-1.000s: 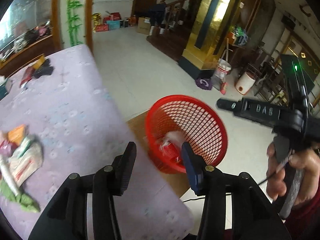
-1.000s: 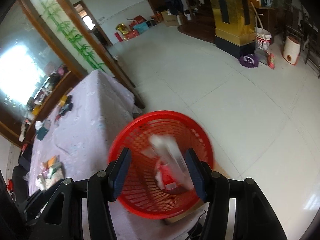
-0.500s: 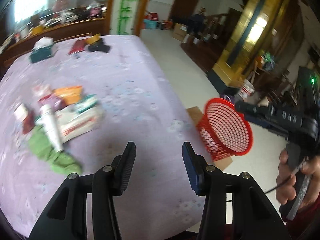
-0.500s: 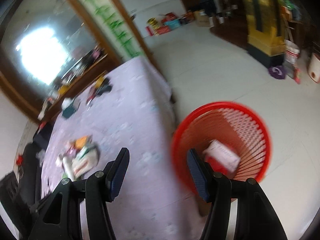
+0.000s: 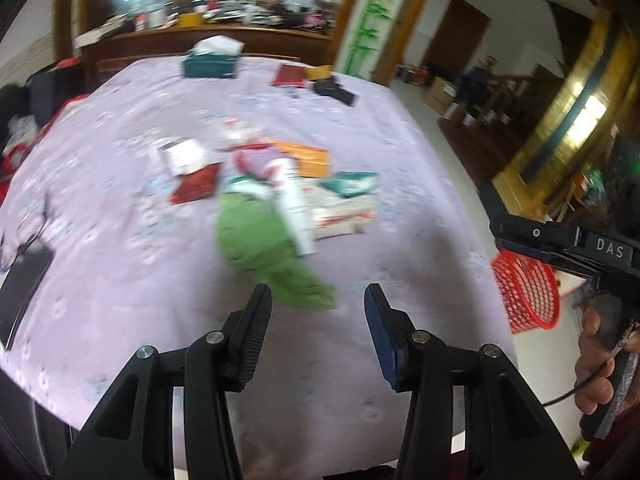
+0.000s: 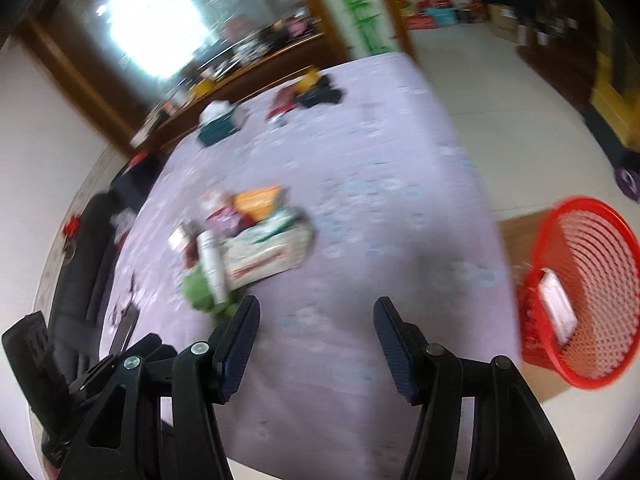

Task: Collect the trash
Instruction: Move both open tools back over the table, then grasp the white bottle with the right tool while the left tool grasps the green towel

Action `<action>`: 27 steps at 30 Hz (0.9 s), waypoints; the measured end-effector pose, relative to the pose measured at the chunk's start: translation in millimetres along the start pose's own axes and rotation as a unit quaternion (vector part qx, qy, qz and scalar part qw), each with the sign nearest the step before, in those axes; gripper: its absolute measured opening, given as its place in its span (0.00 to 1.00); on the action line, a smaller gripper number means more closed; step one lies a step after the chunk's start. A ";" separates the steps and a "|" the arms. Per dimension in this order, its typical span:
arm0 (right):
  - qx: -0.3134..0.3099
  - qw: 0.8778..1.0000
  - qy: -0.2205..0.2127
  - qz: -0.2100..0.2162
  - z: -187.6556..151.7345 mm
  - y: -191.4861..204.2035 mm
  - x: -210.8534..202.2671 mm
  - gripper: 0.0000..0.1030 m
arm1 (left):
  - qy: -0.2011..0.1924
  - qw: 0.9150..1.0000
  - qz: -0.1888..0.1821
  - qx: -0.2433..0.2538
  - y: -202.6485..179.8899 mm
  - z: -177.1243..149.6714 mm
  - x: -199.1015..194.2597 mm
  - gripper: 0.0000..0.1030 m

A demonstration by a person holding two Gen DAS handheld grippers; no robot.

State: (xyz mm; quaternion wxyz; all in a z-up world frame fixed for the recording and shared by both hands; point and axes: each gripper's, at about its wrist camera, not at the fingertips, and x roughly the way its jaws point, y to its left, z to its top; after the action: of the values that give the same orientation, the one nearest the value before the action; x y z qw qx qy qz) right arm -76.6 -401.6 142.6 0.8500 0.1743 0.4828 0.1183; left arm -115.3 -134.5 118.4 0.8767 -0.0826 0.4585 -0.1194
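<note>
A pile of trash lies mid-table: a green bag [image 5: 264,244], a white tube [image 5: 296,208], a white-and-red packet [image 5: 344,212], an orange box [image 5: 312,158] and a dark red packet [image 5: 196,188]. The pile also shows in the right wrist view [image 6: 256,244]. My left gripper [image 5: 318,312] is open and empty, just short of the green bag. My right gripper [image 6: 316,324] is open and empty over the lilac tablecloth [image 6: 380,184]. The red mesh basket [image 6: 588,300] stands on the floor right of the table with a white box [image 6: 558,308] inside; it also shows in the left wrist view [image 5: 528,292].
A teal tissue box [image 5: 212,60], a dark red wallet [image 5: 288,76] and a black pouch [image 5: 334,90] lie at the table's far end. A dark flat device [image 5: 20,284] lies at the left edge. A brown cardboard sheet [image 6: 520,228] lies under the basket.
Both grippers have swung left from above the basket to face the table and the trash pile. The white box that was dropping between the right fingers now lies in the basket.
</note>
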 end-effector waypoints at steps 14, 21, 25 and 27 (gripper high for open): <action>-0.105 0.993 0.051 0.001 30.1 116.6 125.6 0.51 | 0.008 0.998 0.041 -0.045 77.5 -1.3 -8.0 0.45; -0.120 0.989 0.079 -0.039 37.9 125.5 173.6 0.43 | 0.014 0.998 0.039 -0.039 85.8 14.1 1.0 0.53; -0.125 0.988 0.084 -0.030 35.1 123.3 174.5 0.30 | 0.027 0.999 0.028 -0.036 81.9 24.9 15.0 0.63; -0.123 0.989 0.072 -0.025 35.1 120.9 162.8 0.30 | 0.033 0.999 0.020 -0.037 78.9 30.3 24.1 0.64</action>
State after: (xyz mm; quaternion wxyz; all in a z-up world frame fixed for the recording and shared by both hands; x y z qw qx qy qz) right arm 32.0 -237.7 81.9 0.8305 0.0468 0.5290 0.1678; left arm -66.5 -64.7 96.6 0.8595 -0.1017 0.4932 -0.0875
